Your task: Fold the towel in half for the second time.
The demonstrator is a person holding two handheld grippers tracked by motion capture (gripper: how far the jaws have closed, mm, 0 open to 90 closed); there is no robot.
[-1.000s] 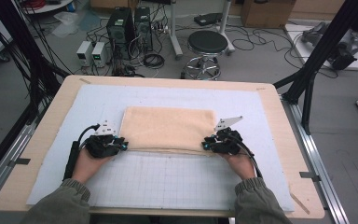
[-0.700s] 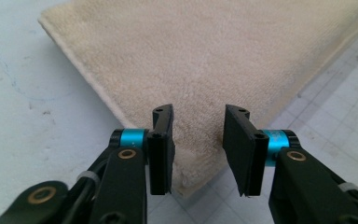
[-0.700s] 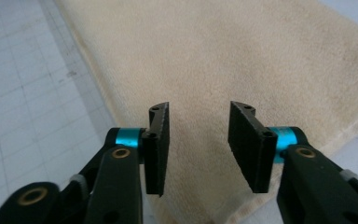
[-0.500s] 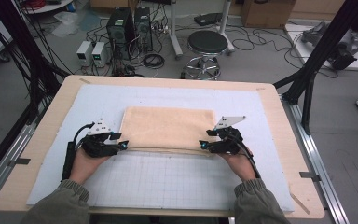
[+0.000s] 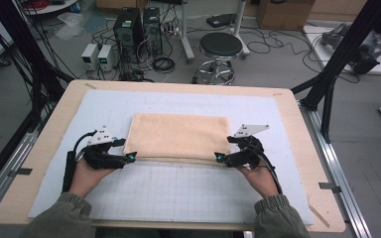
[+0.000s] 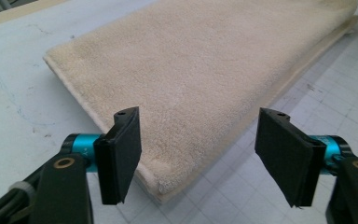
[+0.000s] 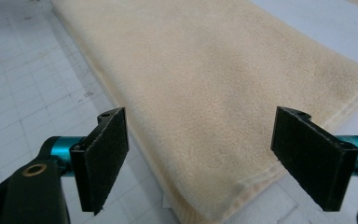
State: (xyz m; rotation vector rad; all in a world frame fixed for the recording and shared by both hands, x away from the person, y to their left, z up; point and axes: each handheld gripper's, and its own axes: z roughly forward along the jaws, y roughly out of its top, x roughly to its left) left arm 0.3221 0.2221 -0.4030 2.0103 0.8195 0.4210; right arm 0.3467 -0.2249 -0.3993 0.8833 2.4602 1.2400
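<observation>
With the folded towel lying flat mid-table, I've got my left claw and right claw just opening, jaws spread at its near corners. Nothing's pinched, so the fold sits.

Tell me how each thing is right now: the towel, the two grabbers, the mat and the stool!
Towel: folded, lying flat on the mat, nothing holding it.
Left gripper: open; fingers have just been opening, spread above the towel's near corner, not pressing it.
Right gripper: open; fingers have just been opening, spread above the other near corner, not pressing it.
Grid mat: spread flat on the table.
Stool: upright on the floor beyond the table.
</observation>
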